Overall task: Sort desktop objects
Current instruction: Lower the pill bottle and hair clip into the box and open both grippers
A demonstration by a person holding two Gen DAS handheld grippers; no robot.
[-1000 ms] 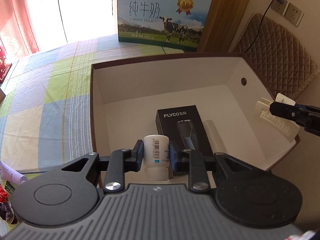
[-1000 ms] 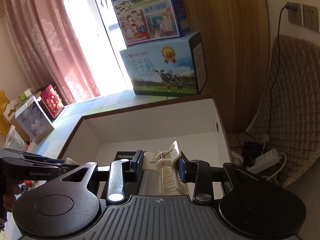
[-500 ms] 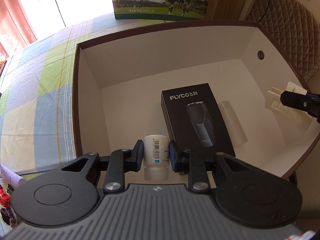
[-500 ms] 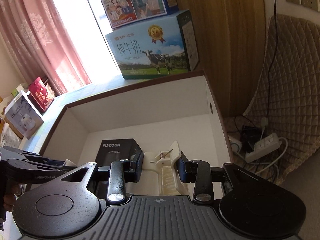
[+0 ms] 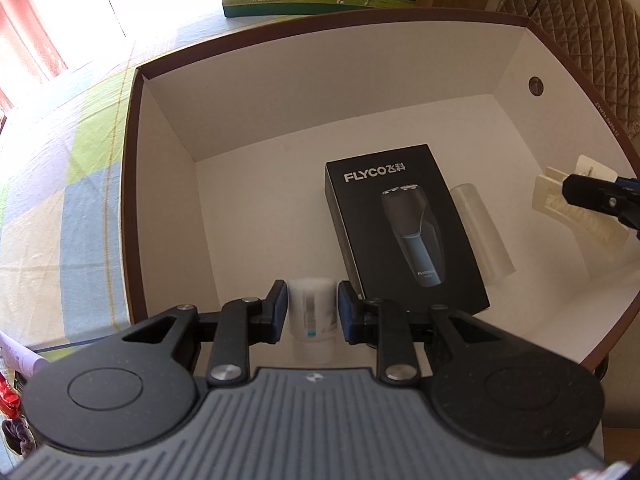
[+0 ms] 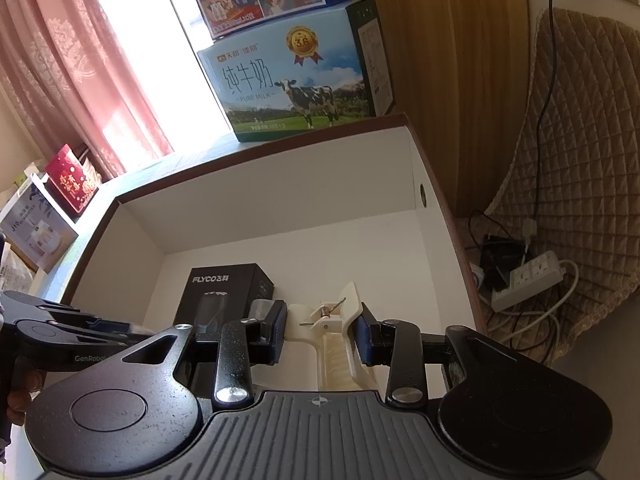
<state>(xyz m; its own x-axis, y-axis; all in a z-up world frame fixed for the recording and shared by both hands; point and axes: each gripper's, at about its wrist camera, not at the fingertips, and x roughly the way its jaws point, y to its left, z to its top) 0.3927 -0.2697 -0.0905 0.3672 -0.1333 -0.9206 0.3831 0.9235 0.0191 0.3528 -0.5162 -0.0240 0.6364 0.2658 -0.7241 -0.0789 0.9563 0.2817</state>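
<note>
My left gripper [image 5: 312, 286] is shut on a small white bottle [image 5: 312, 320] with a barcode, low over the near left part of a white, brown-rimmed cardboard box [image 5: 168, 184]. The bottle looks motion-blurred. On the box floor lies a black FLYCO shaver box [image 5: 400, 232] with a clear tube [image 5: 480, 232] along its right side. My right gripper [image 6: 322, 308] is shut on a cream plastic clip [image 6: 340, 344], held inside the box near its right wall. The clip [image 5: 576, 224] also shows at the right in the left wrist view.
Milk cartons [image 6: 296, 88] are stacked behind the box on a checked tablecloth [image 5: 60, 200]. Off the table's right edge, a power strip [image 6: 528, 280] and cables lie by a quilted cushion [image 6: 580, 140]. Small gift boxes [image 6: 70, 178] stand at the far left.
Both grippers have moved forward and down into the box, each holding its object. The bottle now looks blurred and sits slightly lower between the left fingers.
</note>
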